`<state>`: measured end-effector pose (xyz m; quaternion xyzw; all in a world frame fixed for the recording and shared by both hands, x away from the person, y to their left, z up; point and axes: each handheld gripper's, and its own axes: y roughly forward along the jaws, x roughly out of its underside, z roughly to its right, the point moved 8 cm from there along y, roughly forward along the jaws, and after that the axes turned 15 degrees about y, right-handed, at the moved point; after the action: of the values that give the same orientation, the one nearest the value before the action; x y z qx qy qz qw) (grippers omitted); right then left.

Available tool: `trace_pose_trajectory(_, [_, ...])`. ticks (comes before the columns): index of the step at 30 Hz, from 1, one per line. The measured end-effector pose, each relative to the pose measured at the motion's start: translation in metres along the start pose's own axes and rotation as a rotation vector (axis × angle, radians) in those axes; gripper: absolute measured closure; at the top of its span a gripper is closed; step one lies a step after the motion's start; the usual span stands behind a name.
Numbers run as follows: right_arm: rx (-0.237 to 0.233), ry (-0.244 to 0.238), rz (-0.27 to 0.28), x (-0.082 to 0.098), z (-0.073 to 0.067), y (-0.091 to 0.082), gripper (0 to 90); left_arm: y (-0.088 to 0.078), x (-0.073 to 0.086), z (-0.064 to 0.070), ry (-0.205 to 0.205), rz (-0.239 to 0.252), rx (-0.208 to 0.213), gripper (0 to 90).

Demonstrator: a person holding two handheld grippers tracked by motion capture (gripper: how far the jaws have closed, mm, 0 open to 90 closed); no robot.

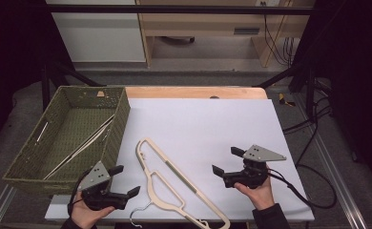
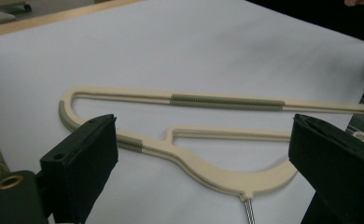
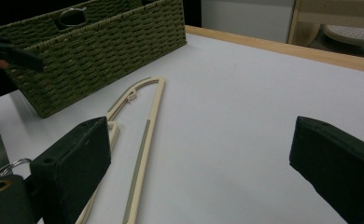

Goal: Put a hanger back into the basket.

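A cream hanger (image 1: 174,183) lies flat on a white table (image 1: 212,129), between two hand-held grippers. Left gripper (image 1: 127,181) and right gripper (image 1: 227,161) both have jaws spread, grasping nothing. A green basket (image 1: 122,114) stands at the table's left.

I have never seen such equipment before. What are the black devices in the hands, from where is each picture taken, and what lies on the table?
A person holds a hand-held gripper in each hand: the left gripper and the right gripper. Both are open and hold nothing. The high view looks down from above the person's side. The other two pictures come from cameras riding on each gripper, so its two black jaws rise from the bottom. On the white table surface lies a cream hanger with a metal hook. At the left stands a green woven basket with another hanger inside.
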<state>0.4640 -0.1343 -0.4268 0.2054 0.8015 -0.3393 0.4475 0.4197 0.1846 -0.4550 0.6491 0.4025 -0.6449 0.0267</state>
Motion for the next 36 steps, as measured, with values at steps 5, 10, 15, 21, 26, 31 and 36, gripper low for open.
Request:
trace_pose_trajectory(5, [0.002, -0.006, -0.007, 0.002, -0.001, 0.001, 6.0, 0.008, 0.008, 0.008, 0.011, -0.041, 0.021, 11.0])
trace_pose_trajectory(10, [-0.002, -0.015, -0.011, 0.003, -0.004, 0.002, 6.1, 0.017, 0.017, 0.016, 0.015, -0.086, 0.040, 15.0])
trace_pose_trajectory(15, [-0.008, -0.011, -0.015, 0.005, -0.007, 0.004, 6.3, 0.022, 0.023, 0.024, 0.038, -0.118, 0.065, 24.8])
trace_pose_trajectory(21, [-0.016, -0.027, -0.039, 0.009, -0.009, 0.008, 6.4, 0.032, 0.034, 0.035, 0.033, -0.181, 0.110, 38.0])
trace_pose_trajectory(26, [-0.022, -0.020, -0.045, 0.011, -0.011, 0.009, 6.4, 0.042, 0.046, 0.050, 0.047, -0.256, 0.141, 49.4])
trace_pose_trajectory(31, [-0.023, -0.020, -0.045, 0.011, -0.011, 0.009, 6.5, 0.044, 0.052, 0.055, 0.062, -0.302, 0.141, 58.6])
trace_pose_trajectory(36, [-0.023, -0.017, -0.047, 0.012, -0.011, 0.011, 6.5, 0.044, 0.054, 0.054, 0.055, -0.322, 0.124, 69.7])
